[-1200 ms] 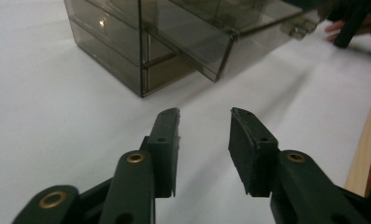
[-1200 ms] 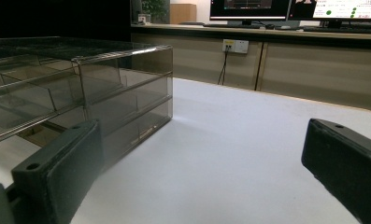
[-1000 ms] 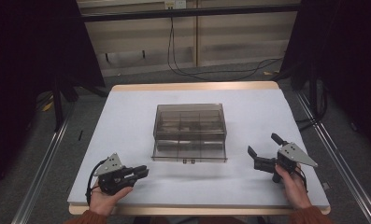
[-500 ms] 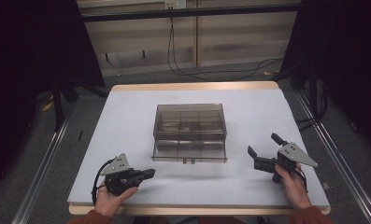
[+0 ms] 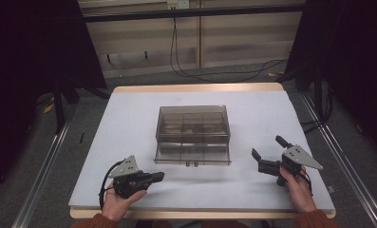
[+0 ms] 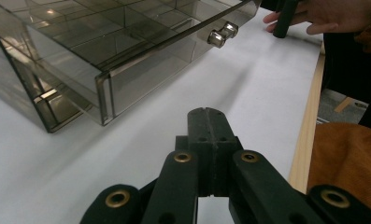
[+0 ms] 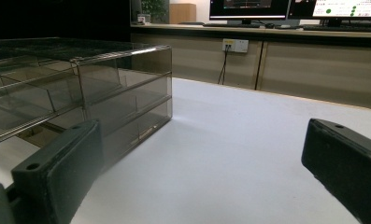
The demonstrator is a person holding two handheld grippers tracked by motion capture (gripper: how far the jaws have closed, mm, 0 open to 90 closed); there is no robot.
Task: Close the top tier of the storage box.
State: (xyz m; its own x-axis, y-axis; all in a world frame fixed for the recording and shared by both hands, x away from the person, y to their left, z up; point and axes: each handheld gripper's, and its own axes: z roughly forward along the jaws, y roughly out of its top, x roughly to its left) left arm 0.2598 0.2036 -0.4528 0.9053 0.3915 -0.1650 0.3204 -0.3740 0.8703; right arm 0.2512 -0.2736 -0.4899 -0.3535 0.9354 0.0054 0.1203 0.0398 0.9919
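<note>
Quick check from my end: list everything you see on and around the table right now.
drawer box: 1, smoky clear plastic, table centre, bottom drawer pulled out
drawer knobs: 2, silver, front of the open drawer
table: 1, white top with wood edge
cables: several, black, floor behind the table
left gripper: 1, black, near left, shut and empty
right gripper: 1, black, near right, open and empty
hands: 2, near edge

In the left gripper view the drawer box point(image 6: 103, 56) runs off the top and left edges, its far side cut away; the right gripper view crops it point(image 7: 75, 98) at the left; from the high view its compartments point(image 5: 193, 130) are too small and dim to tell any contents; the person's forearms leave the bottom edge.
</note>
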